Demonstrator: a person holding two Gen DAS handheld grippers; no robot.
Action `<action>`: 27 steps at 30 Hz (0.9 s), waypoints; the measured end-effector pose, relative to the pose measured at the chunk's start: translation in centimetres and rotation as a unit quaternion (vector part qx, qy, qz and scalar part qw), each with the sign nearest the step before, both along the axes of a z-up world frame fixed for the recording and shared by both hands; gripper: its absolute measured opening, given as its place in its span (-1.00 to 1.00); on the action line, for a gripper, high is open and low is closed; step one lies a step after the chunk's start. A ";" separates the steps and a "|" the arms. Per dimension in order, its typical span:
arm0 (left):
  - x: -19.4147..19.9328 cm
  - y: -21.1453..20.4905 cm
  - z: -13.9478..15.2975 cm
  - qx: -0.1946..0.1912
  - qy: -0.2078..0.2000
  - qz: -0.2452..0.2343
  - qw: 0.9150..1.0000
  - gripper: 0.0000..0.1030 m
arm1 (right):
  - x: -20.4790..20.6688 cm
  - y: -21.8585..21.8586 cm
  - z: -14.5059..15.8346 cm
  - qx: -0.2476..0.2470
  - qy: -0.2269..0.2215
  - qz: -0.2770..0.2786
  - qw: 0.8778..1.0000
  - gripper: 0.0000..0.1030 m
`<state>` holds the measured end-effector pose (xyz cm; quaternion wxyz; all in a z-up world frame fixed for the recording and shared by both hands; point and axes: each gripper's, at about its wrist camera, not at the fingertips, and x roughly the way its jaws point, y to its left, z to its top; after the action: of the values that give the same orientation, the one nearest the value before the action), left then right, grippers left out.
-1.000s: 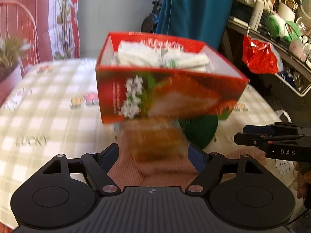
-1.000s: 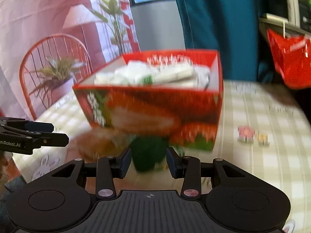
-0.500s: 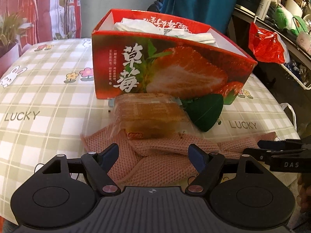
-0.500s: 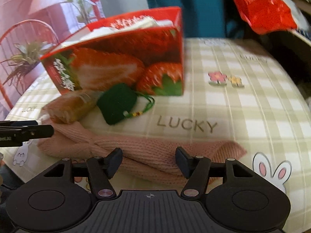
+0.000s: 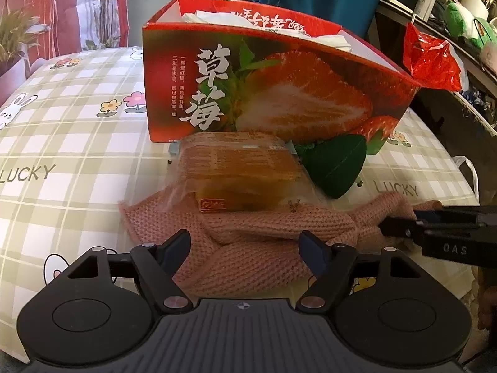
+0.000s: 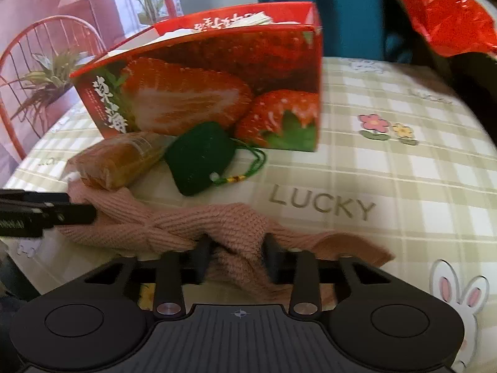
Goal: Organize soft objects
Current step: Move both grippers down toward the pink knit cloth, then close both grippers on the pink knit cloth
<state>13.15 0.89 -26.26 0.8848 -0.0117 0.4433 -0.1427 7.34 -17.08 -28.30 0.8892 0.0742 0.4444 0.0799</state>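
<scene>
A pink knitted scarf [image 5: 264,227] lies crumpled along the near side of the checked table. My left gripper [image 5: 245,242] hovers over its left part, jaws wide and closing slightly, with knit between them but untouched. My right gripper [image 6: 237,258] is closing, and its fingers pinch a bunched fold of the scarf [image 6: 192,223]. Each gripper shows in the other's view: the right gripper [image 5: 403,227] and the left gripper [image 6: 77,214]. A wrapped cake [image 5: 242,174] and a green fabric sachet [image 5: 335,164] lie behind the scarf. The red strawberry box [image 5: 279,93] behind them holds white packets.
A red plastic bag [image 5: 431,59] hangs off a cluttered shelf at the right. A red chair [image 6: 46,62] and a potted plant [image 6: 46,77] stand beyond the table's left side. The tablecloth [image 6: 403,171] to the right of the box is bare.
Both grippers have sunk toward the scarf. The right jaws widened, then narrowed onto a fold of the knit. The left jaws stay wide.
</scene>
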 end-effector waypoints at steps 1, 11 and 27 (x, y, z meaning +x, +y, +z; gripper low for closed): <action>0.1 0.0 -0.1 0.000 0.001 0.002 1.000 0.50 | 0.4 0.2 0.0 0.000 -0.001 0.004 1.000 -0.50; 0.1 -0.1 -1.2 0.000 -0.003 0.020 1.000 0.50 | 1.2 1.7 -0.8 -0.002 -0.036 0.026 0.999 -0.51; -0.4 -0.3 -1.1 0.013 -0.019 0.010 1.000 -0.69 | 0.9 1.4 -0.9 0.015 -0.043 0.015 0.999 -0.52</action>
<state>12.79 0.57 -27.35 0.8946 -0.0018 0.4279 -0.1284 8.20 -15.69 -29.24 0.9052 0.0771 0.4053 0.1025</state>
